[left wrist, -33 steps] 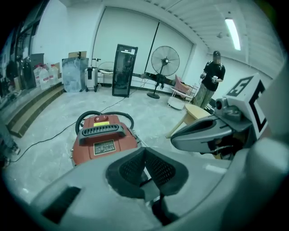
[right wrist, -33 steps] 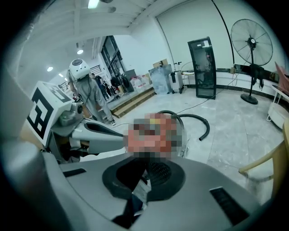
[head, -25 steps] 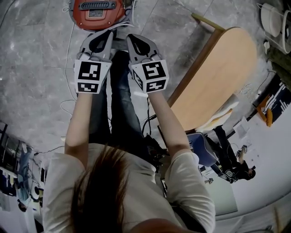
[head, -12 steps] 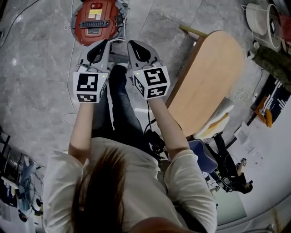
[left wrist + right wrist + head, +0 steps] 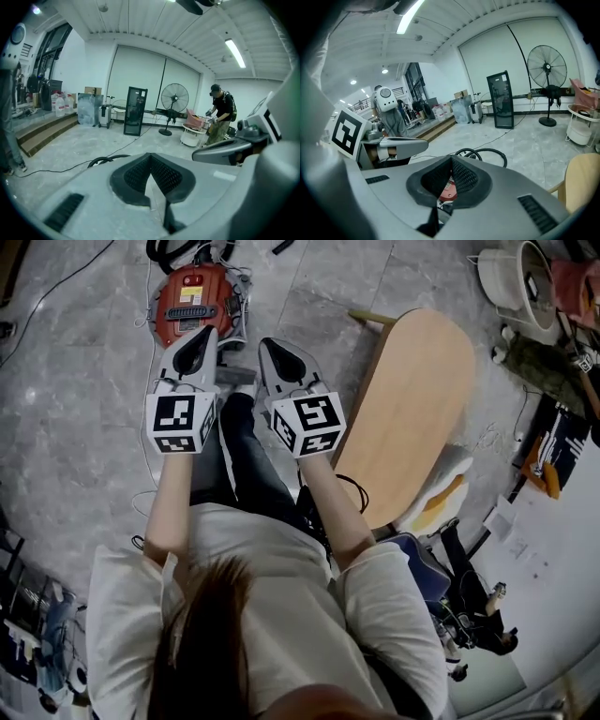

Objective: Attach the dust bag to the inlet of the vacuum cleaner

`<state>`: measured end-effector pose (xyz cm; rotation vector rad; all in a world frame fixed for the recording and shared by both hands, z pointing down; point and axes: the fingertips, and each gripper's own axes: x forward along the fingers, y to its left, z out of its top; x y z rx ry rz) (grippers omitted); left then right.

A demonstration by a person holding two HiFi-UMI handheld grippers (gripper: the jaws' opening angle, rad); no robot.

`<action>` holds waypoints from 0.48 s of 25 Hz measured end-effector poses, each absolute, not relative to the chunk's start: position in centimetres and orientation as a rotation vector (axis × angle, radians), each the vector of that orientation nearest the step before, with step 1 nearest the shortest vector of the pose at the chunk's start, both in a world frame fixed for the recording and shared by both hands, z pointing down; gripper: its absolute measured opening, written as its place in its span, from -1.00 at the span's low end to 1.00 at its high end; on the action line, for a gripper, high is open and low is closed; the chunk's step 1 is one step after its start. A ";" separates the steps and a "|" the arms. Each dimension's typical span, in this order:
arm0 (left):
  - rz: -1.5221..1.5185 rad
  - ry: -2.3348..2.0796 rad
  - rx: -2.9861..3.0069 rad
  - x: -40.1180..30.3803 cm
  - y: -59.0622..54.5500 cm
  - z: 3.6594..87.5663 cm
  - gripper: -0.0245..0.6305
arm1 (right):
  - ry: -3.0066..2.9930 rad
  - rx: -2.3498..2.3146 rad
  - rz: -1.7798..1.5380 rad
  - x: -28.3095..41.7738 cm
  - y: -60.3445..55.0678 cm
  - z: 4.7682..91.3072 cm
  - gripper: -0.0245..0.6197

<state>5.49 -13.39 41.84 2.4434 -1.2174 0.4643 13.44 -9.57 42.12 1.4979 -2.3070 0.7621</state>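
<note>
The red vacuum cleaner (image 5: 192, 298) lies on the grey floor ahead of the person's feet, with its black hose (image 5: 173, 249) coiled beyond it. Both grippers are held side by side in the air above the legs, pointing towards the vacuum. My left gripper (image 5: 208, 332) is shut and empty, and its jaw tips meet in the left gripper view (image 5: 151, 157). My right gripper (image 5: 265, 341) is also shut and empty (image 5: 451, 161). A bit of the red vacuum (image 5: 449, 190) shows under its jaws, with the hose (image 5: 480, 153) beyond. I see no dust bag in any view.
A light wooden table (image 5: 412, 409) stands close on the right. A thin cable (image 5: 150, 381) runs over the floor on the left. Farther off are a black cabinet (image 5: 135, 111), a standing fan (image 5: 174, 98) and a person (image 5: 220, 115) at a white cart.
Both grippers have risen together, still shut, and keep their side-by-side pose. In the head view the vacuum has slid down from the top edge and looks smaller.
</note>
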 end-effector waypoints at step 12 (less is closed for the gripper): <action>0.392 -1.240 2.522 5.6 -12.6 34.4 -0.87 | -2.370 1.581 0.619 14.6 -8.4 33.6 -0.92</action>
